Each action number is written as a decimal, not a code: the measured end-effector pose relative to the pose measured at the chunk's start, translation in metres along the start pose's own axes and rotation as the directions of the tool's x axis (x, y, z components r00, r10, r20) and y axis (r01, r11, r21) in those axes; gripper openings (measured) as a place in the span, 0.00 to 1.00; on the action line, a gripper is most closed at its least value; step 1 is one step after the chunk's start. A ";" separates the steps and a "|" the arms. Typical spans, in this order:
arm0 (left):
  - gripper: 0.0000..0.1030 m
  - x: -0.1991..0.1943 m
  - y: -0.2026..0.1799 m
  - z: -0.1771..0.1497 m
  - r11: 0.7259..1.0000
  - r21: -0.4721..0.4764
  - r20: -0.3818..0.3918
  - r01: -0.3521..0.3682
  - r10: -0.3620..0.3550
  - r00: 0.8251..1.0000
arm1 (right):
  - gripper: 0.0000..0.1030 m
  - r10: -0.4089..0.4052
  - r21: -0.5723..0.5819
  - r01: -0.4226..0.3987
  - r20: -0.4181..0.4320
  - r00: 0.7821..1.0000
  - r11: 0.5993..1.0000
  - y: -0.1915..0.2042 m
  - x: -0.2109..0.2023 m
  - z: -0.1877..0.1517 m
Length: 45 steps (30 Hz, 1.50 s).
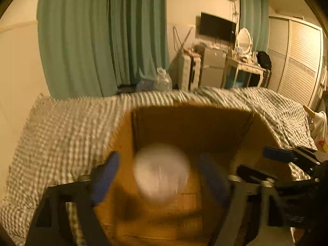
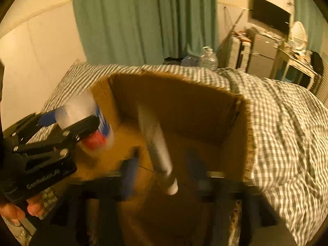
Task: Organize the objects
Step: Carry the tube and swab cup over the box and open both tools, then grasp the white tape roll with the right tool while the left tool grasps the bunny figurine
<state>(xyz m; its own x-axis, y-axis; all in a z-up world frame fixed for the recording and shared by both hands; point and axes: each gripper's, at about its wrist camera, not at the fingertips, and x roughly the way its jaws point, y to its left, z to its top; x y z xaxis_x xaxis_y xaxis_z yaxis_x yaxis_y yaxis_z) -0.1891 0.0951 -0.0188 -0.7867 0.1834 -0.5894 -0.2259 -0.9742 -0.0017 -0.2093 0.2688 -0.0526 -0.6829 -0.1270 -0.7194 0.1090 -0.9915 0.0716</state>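
An open cardboard box [image 1: 123,135] [image 2: 249,135] stands on a checked bed. My left gripper [image 1: 162,174] is open over the box; a blurred white-topped container [image 1: 162,172] sits between its blue fingers without touching them. In the right wrist view that container [image 2: 96,131] shows white, blue and red by the left gripper [image 2: 67,116]. My right gripper [image 2: 164,164] is open over the box, and a blurred white tube [image 2: 157,143] is between its fingers, apart from both. The right gripper also shows in the left wrist view [image 1: 266,164].
The checked bedcover [image 1: 61,127] [image 2: 287,123] surrounds the box. Beyond the bed are green curtains [image 1: 102,37], plastic bags [image 1: 162,80], a suitcase [image 1: 189,71], a small fridge, a dressing table [image 1: 244,67], a wall TV and a wardrobe [image 1: 297,57].
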 end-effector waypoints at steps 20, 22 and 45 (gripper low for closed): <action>0.96 -0.188 0.052 -0.017 0.999 -0.037 0.092 0.010 -0.007 0.996 | 0.70 -0.174 -0.059 0.185 0.160 0.972 0.981 0.078 -0.223 -0.020; 0.96 -0.185 0.060 -0.034 0.998 -0.052 0.066 0.020 -0.016 0.998 | 0.70 -0.170 -0.068 0.181 0.144 0.975 0.981 0.088 -0.219 -0.034; 0.96 -0.072 0.034 -0.170 0.993 0.050 -0.169 0.103 -0.094 0.981 | 0.63 -0.019 0.017 0.022 -0.173 0.985 1.000 0.076 -0.031 -0.148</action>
<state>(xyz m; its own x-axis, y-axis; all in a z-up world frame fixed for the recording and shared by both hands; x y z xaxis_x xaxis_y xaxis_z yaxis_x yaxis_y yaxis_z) -0.0428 0.0264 -0.1141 -0.6534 0.2487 -0.7150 -0.3346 -0.9421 -0.0219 -0.0733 0.2021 -0.1273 -0.5499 -0.1015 -0.8290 0.0813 -0.9944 0.0678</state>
